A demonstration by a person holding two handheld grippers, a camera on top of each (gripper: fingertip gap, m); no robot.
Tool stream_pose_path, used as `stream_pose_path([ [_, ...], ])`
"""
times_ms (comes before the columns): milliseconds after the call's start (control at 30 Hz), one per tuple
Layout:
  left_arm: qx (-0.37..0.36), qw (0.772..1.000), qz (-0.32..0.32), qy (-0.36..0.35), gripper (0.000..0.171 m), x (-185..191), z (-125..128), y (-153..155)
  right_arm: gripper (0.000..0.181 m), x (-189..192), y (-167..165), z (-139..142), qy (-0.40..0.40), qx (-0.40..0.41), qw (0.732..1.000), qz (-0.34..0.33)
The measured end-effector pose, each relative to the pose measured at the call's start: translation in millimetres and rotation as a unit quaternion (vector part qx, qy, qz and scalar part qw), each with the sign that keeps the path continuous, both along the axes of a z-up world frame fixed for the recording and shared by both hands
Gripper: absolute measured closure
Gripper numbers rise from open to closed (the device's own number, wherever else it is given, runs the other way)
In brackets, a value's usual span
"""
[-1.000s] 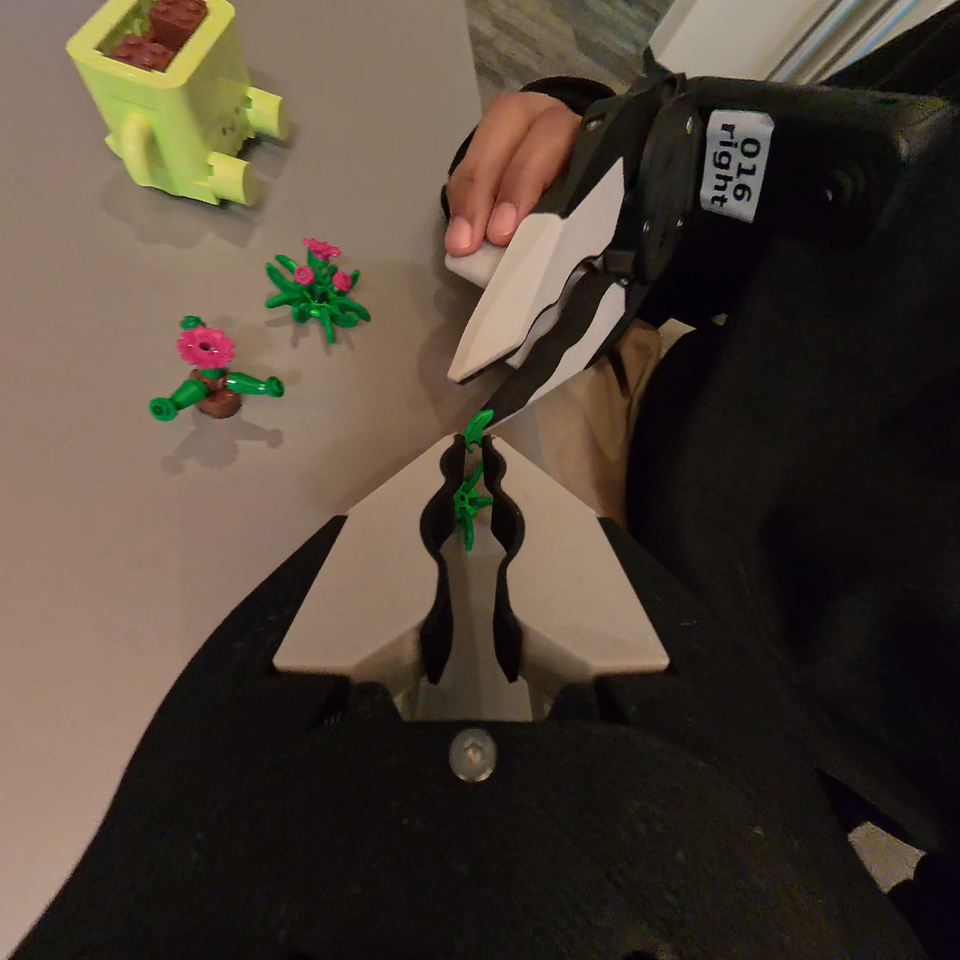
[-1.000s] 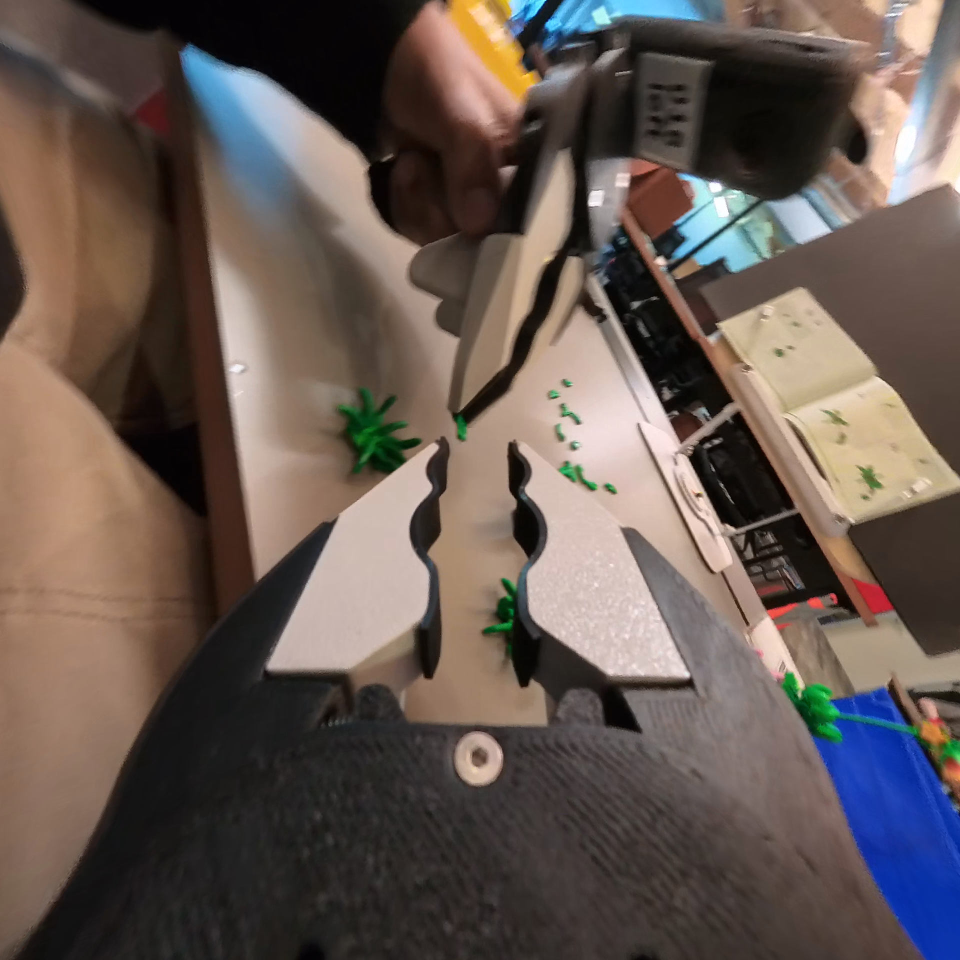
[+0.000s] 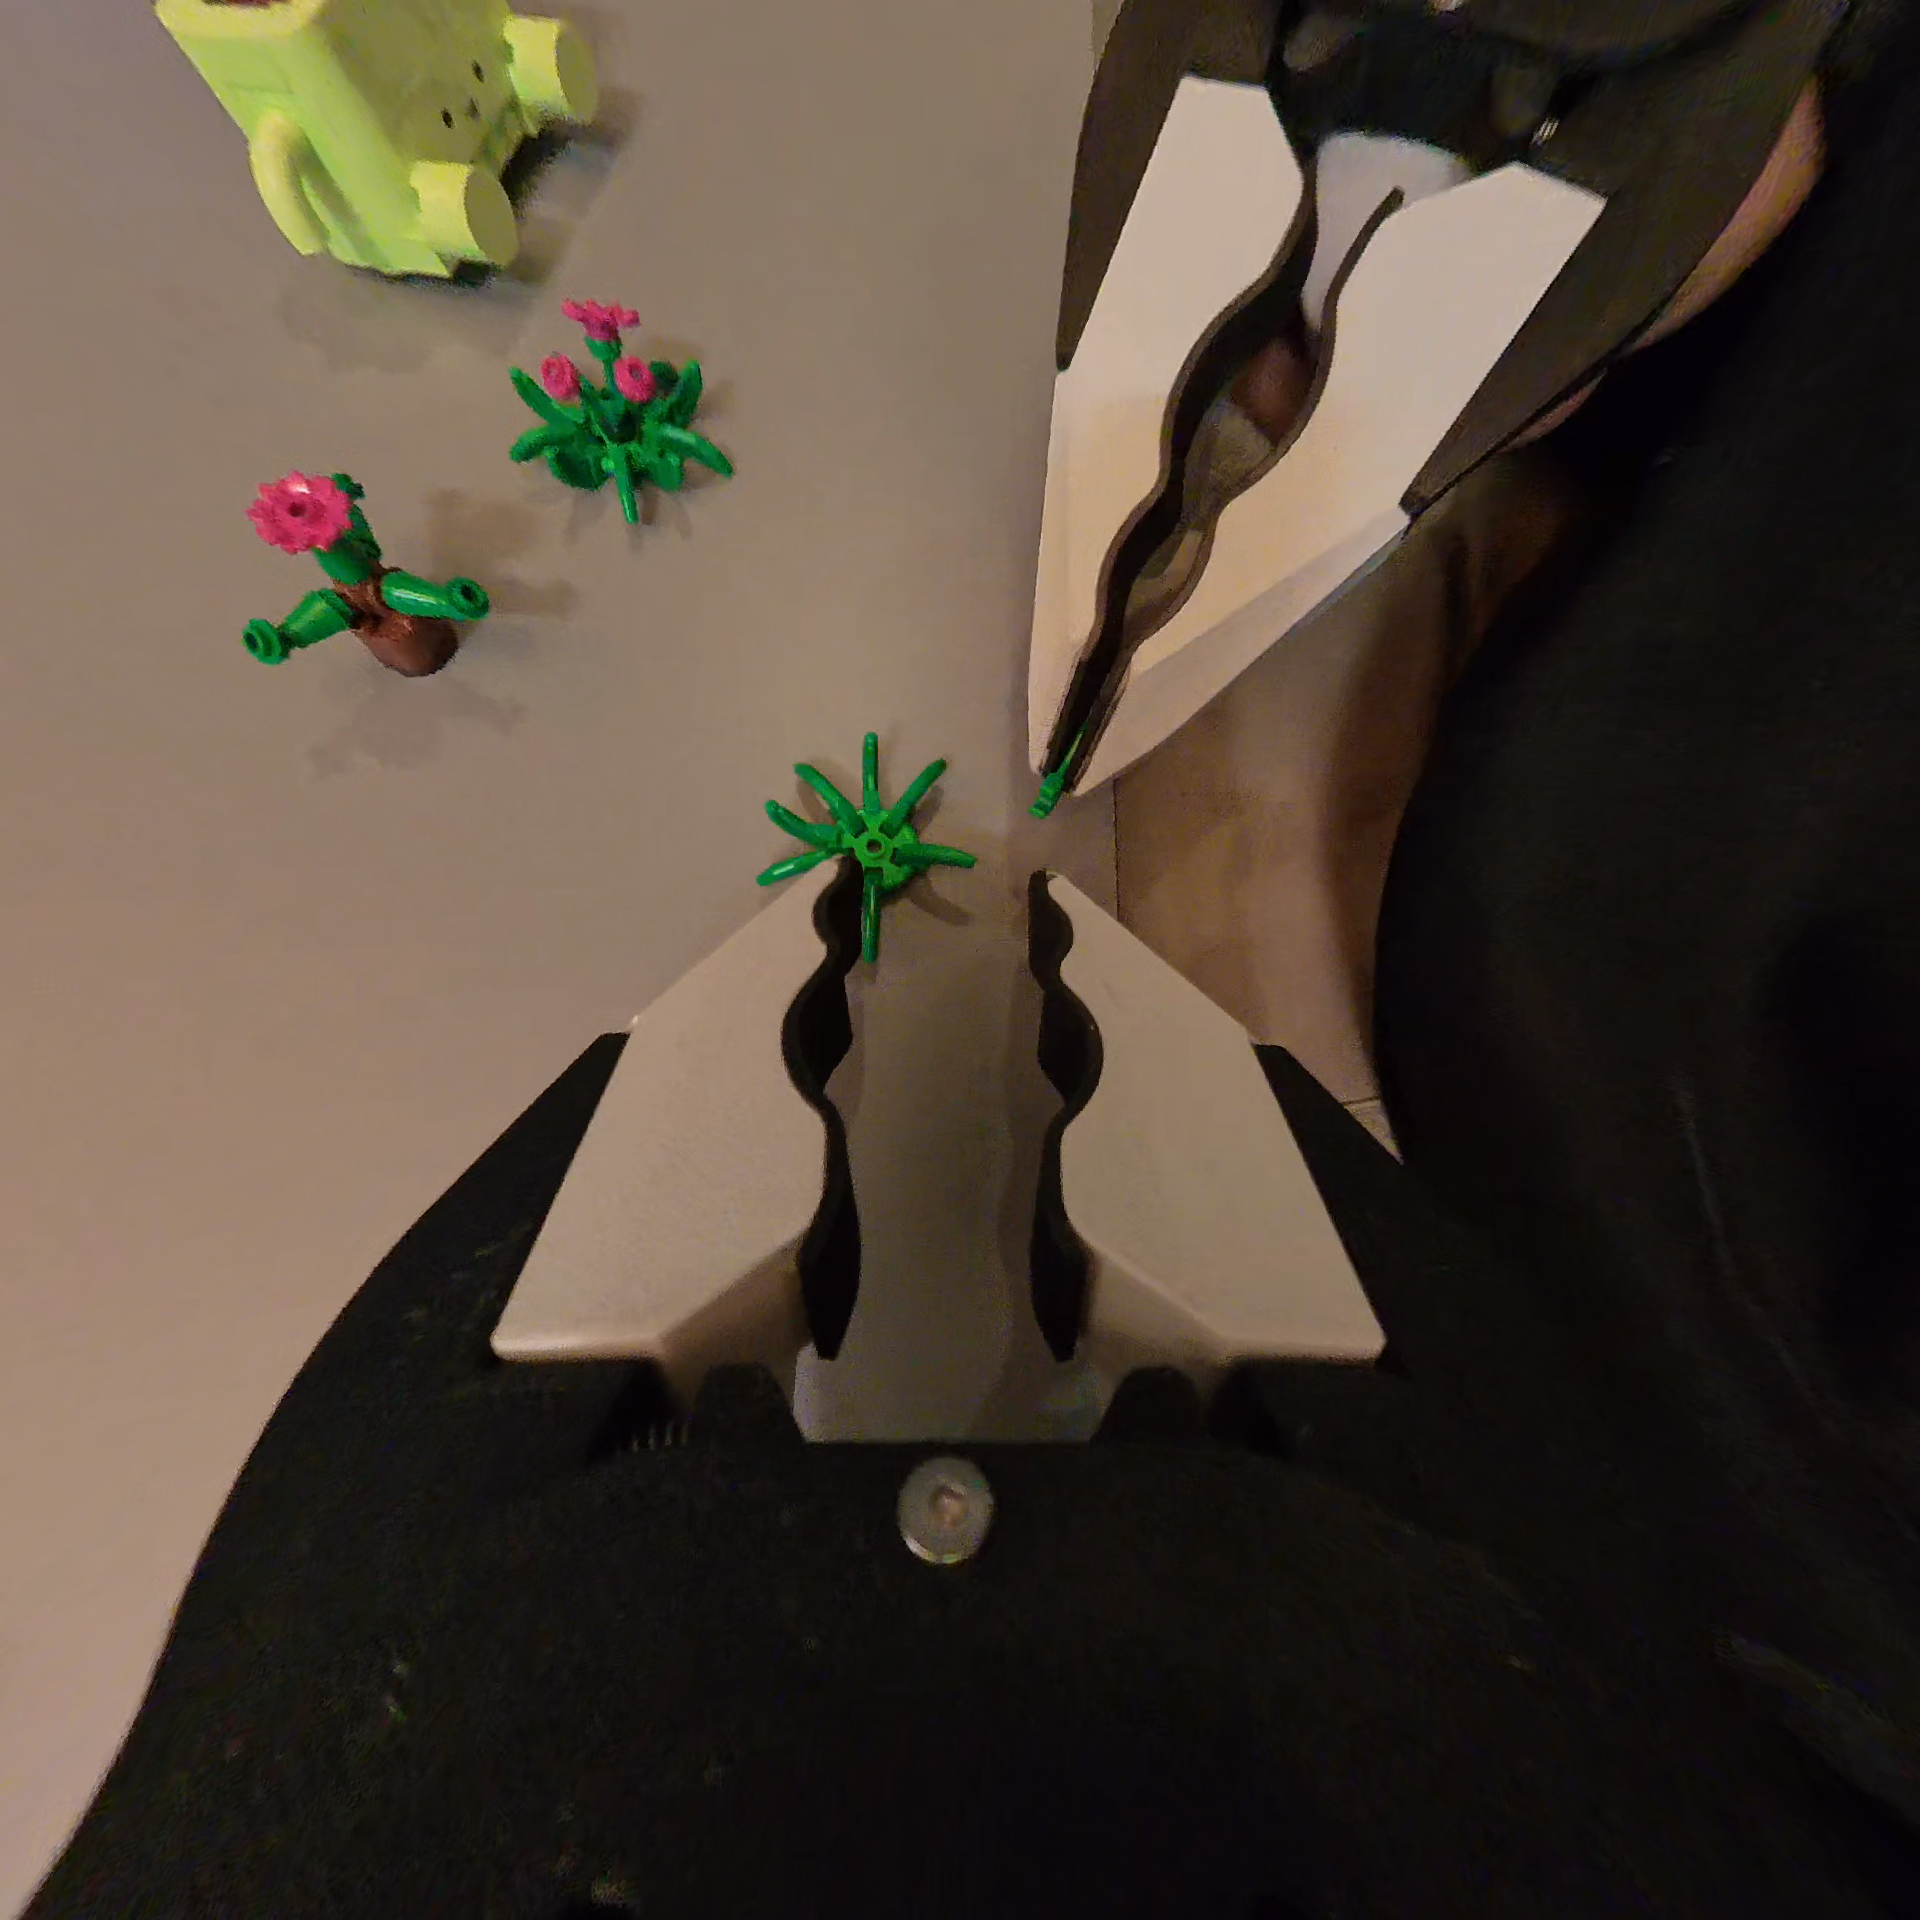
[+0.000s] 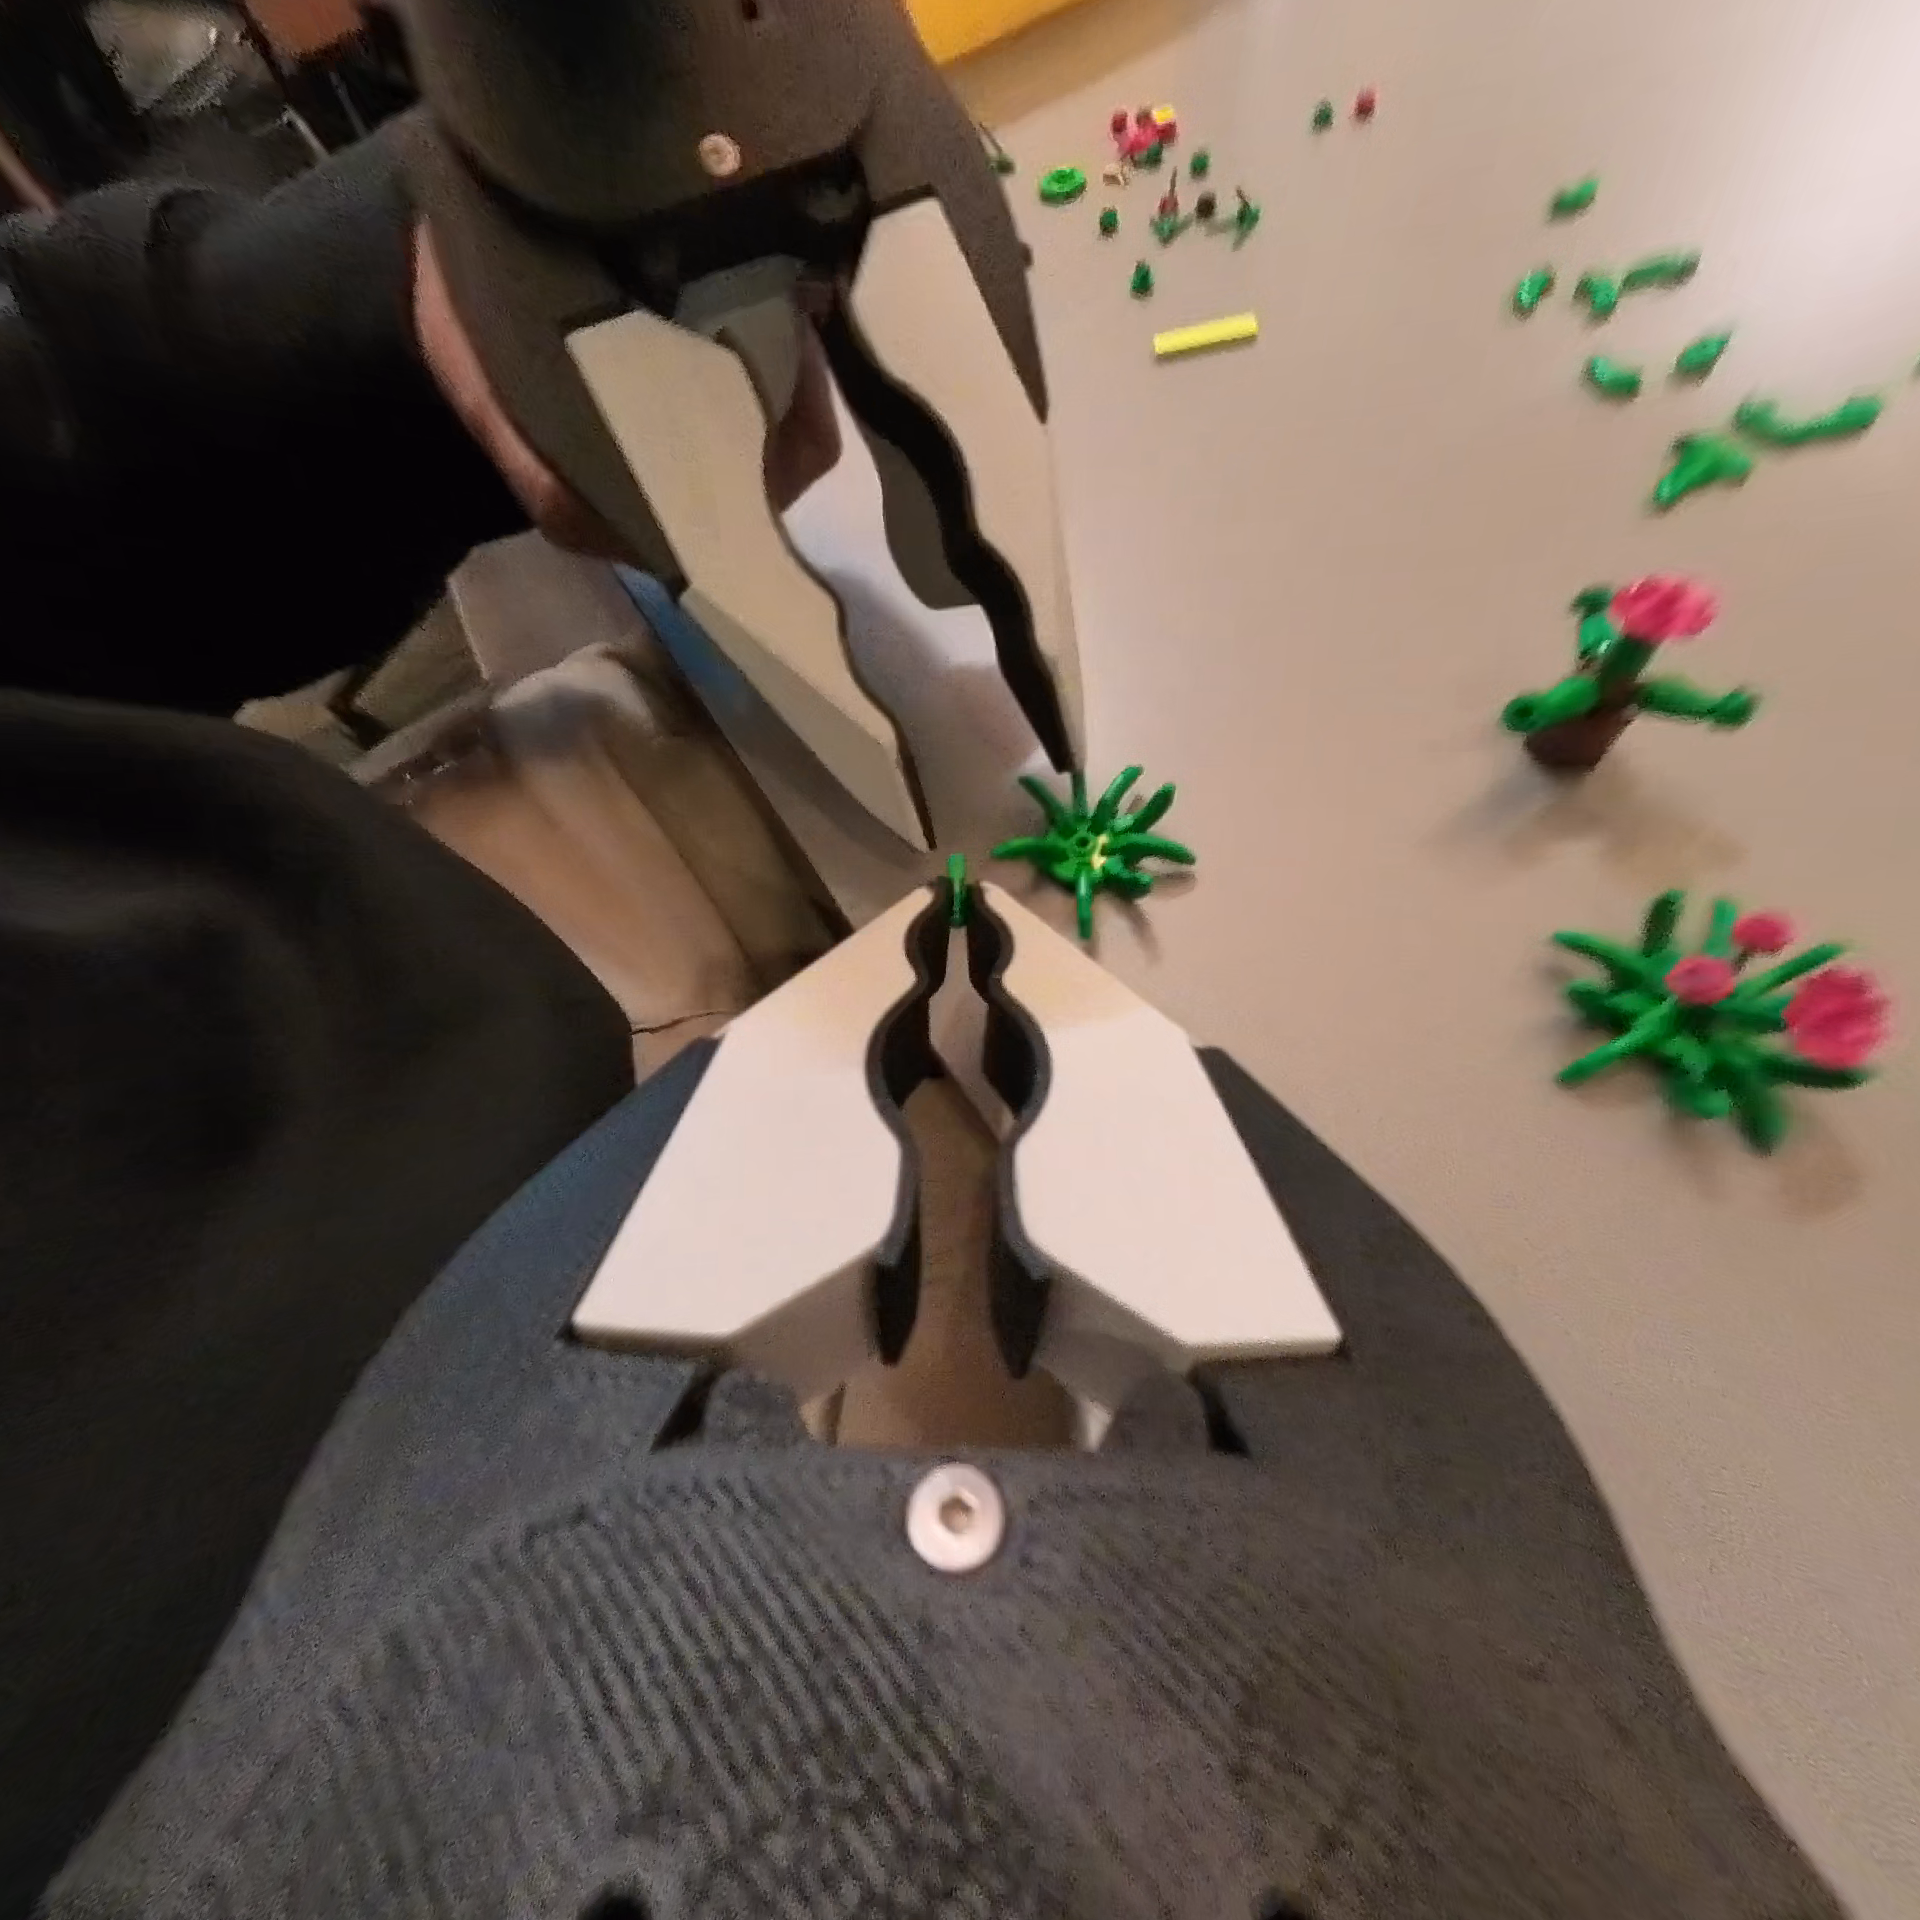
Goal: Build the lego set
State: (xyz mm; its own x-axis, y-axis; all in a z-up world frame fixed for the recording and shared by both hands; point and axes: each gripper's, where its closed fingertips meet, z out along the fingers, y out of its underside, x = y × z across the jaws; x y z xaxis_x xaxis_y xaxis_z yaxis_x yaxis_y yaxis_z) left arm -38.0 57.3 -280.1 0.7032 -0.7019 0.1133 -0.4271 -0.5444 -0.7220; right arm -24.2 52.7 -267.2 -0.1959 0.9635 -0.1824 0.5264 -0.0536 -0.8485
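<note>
Left gripper [image 3: 935, 883] released, jaws spread over table [image 3: 312, 935]; spiky leaf [image 3: 871, 844] on table by its left tip; right gripper [image 4: 956, 899] clenched on small stem [image 4: 956, 902], near table edge.

Your left gripper [image 3: 930, 883] now stands with its fingers [image 3: 717, 1122] spread wide and empty; the spiky green plant piece [image 3: 871, 847] it pinched a second ago lies on the tabletop [image 3: 260, 1039] at its tips. Your right gripper [image 4: 958, 902], open before, now nips a small green stem [image 4: 956, 896] at its tips.
</note>
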Motion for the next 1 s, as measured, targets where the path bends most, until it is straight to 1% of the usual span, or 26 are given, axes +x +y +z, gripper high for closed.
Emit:
stream_pose_path([
  [67, -0.003, 1.000, 0.000, 0.024, 0.140, 1.4, -6.6, -0.9, 0.180, -0.5, 2.2, -7.6, -0.017, -0.003, 1.000, -0.022],
  [100, -0.008, 1.000, -0.001, 0.021, 0.140, 4.0, -7.6, -1.6, 0.180, -1.2, 4.6, -11.7, -0.025, 0.007, 0.999, -0.030],
  [167, -0.030, 0.999, -0.009, -0.005, 0.138, 12.7, -5.3, -6.0, 0.180, -3.0, 7.3, -18.7, -0.042, 0.023, 0.998, -0.036],
  [233, -0.033, 0.999, -0.013, -0.009, 0.136, 16.4, -3.7, -7.2, 0.181, -4.2, 10.6, -23.3, -0.057, 0.037, 0.997, -0.041],
  [367, -0.031, 0.999, -0.022, -0.019, 0.136, 22.2, 1.5, -11.3, 0.181, -4.2, 18.4, -24.3, -0.068, 0.077, 0.994, -0.046],
  [433, -0.017, 1.000, -0.017, -0.014, 0.137, 20.3, 4.4, -8.7, 0.181, -4.6, 19.1, -23.4, -0.068, 0.079, 0.994, -0.045],
  [533, 0.002, 1.000, -0.006, 0.012, 0.137, 16.8, 4.4, -2.3, 0.181, -5.1, 24.2, -24.1, -0.074, 0.081, 0.993, -0.053],
  [667, 0.004, 0.997, -0.006, 0.078, 0.137, 13.6, -8.3, -0.2, 0.181, -5.9, 25.9, -24.7, -0.081, 0.078, 0.992, -0.054],
  [733, 0.006, 0.995, -0.003, 0.099, 0.137, 12.9, -12.0, 1.2, 0.181, -5.8, 27.0, -25.2, -0.085, 0.083, 0.991, -0.054],
  [800, 0.012, 0.995, 0.000, 0.095, 0.137, 14.3, -9.1, 3.0, 0.181, -6.2, 27.8, -25.3, -0.088, 0.088, 0.991, -0.052],
  [900, 0.020, 0.997, 0.016, 0.069, 0.137, 11.3, -1.0, 6.8, 0.181, -6.9, 27.6, -25.3, -0.093, 0.087, 0.991, -0.048],
  [1000, 0.016, 0.998, 0.020, 0.065, 0.138, 6.4, -1.2, 6.7, 0.181, -7.4, 27.0, -25.5, -0.100, 0.085, 0.990, -0.042],
])
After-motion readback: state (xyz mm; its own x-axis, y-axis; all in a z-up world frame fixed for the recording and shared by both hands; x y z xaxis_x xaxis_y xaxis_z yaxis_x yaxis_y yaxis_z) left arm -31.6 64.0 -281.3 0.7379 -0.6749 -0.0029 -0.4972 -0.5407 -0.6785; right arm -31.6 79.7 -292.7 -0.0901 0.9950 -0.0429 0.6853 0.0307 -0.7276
